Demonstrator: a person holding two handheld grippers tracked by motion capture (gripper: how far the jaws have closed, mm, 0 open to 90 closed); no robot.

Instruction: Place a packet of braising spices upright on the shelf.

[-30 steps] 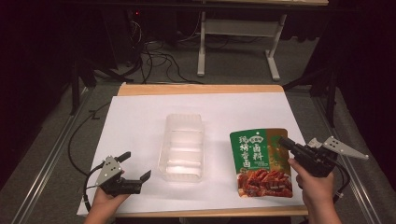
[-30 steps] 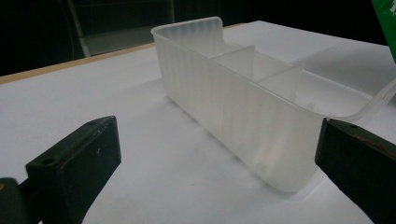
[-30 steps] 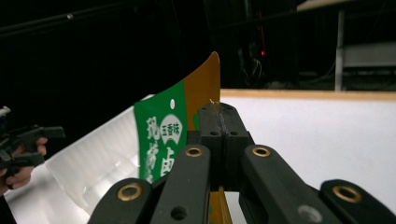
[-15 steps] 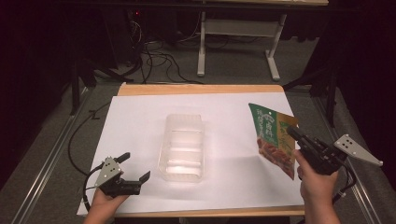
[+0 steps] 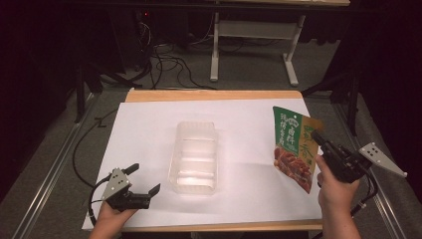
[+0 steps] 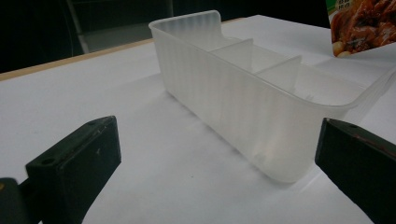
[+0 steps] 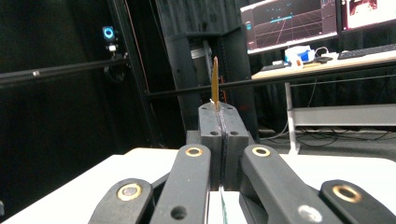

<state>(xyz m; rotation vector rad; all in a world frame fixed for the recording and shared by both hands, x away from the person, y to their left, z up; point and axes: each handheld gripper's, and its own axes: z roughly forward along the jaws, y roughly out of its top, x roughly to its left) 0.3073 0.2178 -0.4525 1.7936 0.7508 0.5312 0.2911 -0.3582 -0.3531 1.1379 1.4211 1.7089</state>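
Observation:
A green and orange snack pouch (image 5: 294, 147) hangs tilted above the right side of the white sheet (image 5: 149, 129). My right gripper (image 5: 318, 139) is shut on its right edge. In the right gripper view the pouch edge (image 7: 215, 84) sticks up thin between the closed jaws. A clear plastic tray (image 5: 194, 157) with three compartments lies in the middle of the sheet. My left gripper (image 5: 146, 179) rests open at the front left, pointing at the tray's near end (image 6: 261, 121). A corner of the pouch (image 6: 362, 25) shows past the tray.
The wooden table edge (image 5: 214, 94) runs along the back. Cables (image 5: 164, 55) and a white desk frame (image 5: 254, 40) stand on the floor beyond. Metal rails (image 5: 45, 174) flank both sides of the table. Monitors (image 7: 289, 21) glow in the background.
The right gripper has lifted the pouch off the sheet and tipped it up on edge, drifting slightly right. The left gripper has stayed in place.

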